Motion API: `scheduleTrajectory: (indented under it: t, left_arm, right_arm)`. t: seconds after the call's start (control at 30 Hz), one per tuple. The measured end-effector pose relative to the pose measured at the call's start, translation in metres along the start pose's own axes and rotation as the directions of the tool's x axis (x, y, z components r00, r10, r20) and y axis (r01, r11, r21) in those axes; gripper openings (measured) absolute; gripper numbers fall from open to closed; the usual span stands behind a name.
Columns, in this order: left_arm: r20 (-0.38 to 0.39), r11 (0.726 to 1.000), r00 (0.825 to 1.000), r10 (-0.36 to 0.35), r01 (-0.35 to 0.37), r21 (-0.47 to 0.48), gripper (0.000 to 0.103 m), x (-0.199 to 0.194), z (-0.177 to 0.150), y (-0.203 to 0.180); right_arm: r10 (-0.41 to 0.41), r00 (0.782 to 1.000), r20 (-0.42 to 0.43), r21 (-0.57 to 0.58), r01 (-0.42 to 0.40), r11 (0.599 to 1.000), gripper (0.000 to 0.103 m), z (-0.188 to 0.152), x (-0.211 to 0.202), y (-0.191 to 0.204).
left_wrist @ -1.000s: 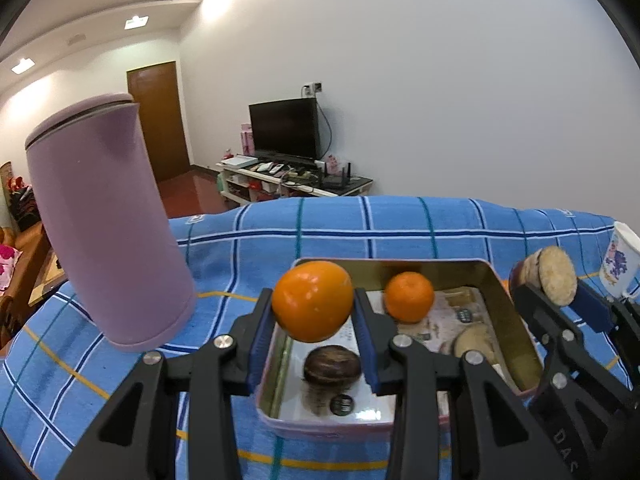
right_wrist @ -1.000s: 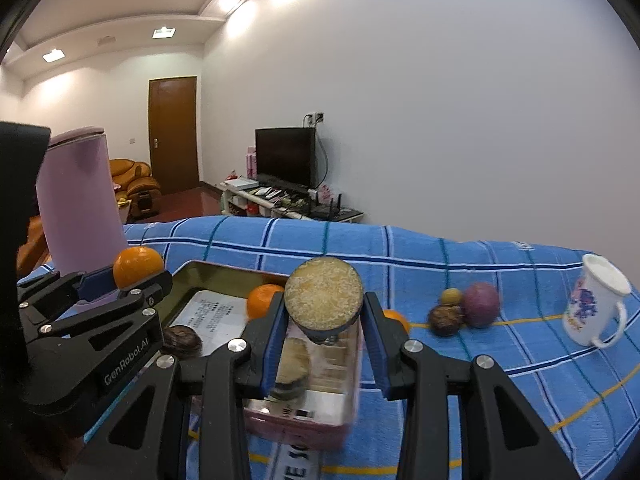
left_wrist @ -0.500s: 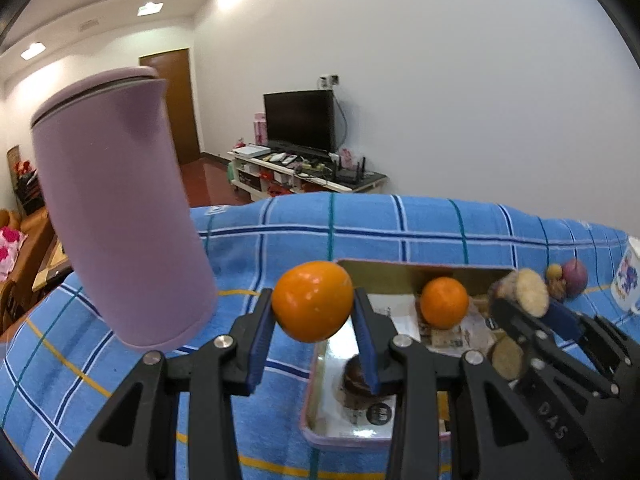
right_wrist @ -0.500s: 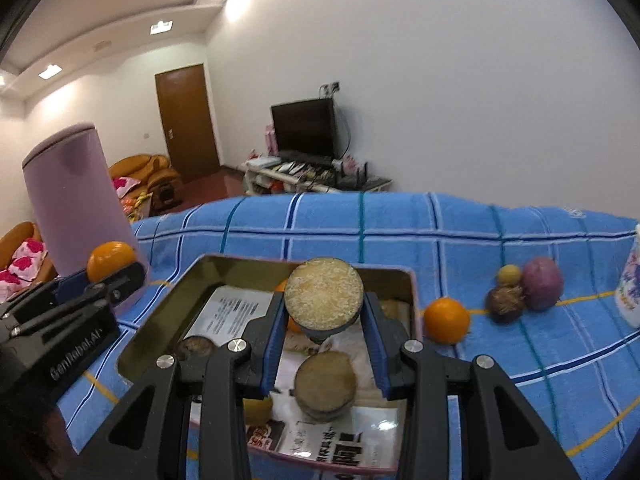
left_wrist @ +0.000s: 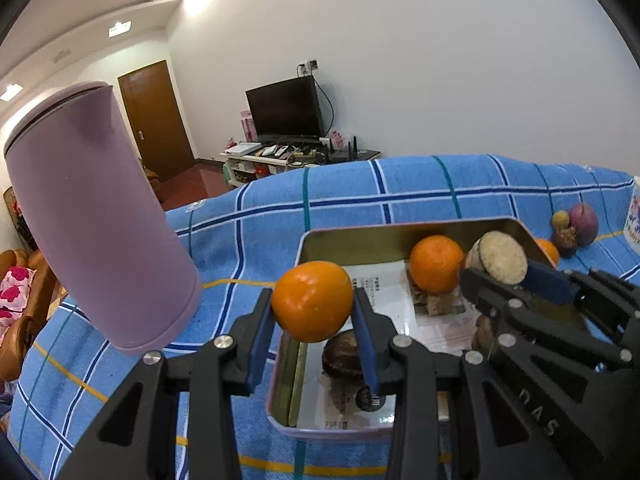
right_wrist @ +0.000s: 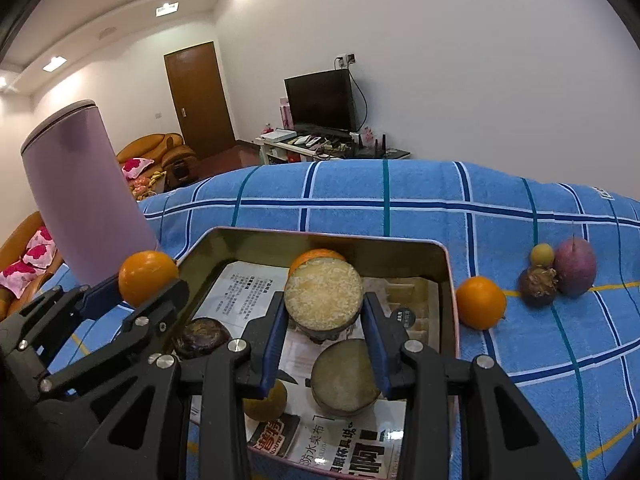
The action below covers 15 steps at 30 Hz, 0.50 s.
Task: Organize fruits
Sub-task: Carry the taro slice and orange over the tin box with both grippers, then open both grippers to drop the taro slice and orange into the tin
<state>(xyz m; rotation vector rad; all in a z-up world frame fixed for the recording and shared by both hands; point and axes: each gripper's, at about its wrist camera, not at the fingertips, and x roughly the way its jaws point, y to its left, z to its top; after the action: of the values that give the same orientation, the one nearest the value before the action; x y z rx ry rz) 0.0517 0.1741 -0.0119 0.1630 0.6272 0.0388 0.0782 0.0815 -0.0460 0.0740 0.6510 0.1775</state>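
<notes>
Left wrist view shows the left gripper (left_wrist: 314, 322) squeezing an orange (left_wrist: 313, 300) just over the tin tray's (left_wrist: 400, 232) near corner, likely so it can drop inside. The right gripper (right_wrist: 324, 330) pinches a round cut fruit (right_wrist: 323, 295) above the tray's middle. Bare paper lies below, but another cut piece (right_wrist: 346, 374) and high walls leave little room.

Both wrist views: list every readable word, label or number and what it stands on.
"DAS": right gripper body, left wrist view.
Large Chinese characters: printed paper lining the tin tray; partly covered.
Small print on the paper: too small.
Mug print: blurred.
</notes>
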Motion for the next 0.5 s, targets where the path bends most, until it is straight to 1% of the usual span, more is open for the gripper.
scheduleTrajectory:
  t: [0.17, 0.5]
  left_arm:
    - [-0.019, 1.0, 1.0, 0.023, -0.023, 0.012, 0.04, 0.0049, -0.0016, -0.0021]
    - [-0.029, 0.999, 0.999, 0.033, -0.032, 0.025, 0.04, 0.0078, -0.0036, -0.005]
  right_arm:
    - [0.015, 1.0, -0.001, -0.001, -0.015, 1.0, 0.04, -0.0001, 0.0018, -0.0008]
    - [0.061, 0.998, 0.005, 0.02, -0.061, 0.998, 0.04, -0.0018, -0.0009, -0.0075]
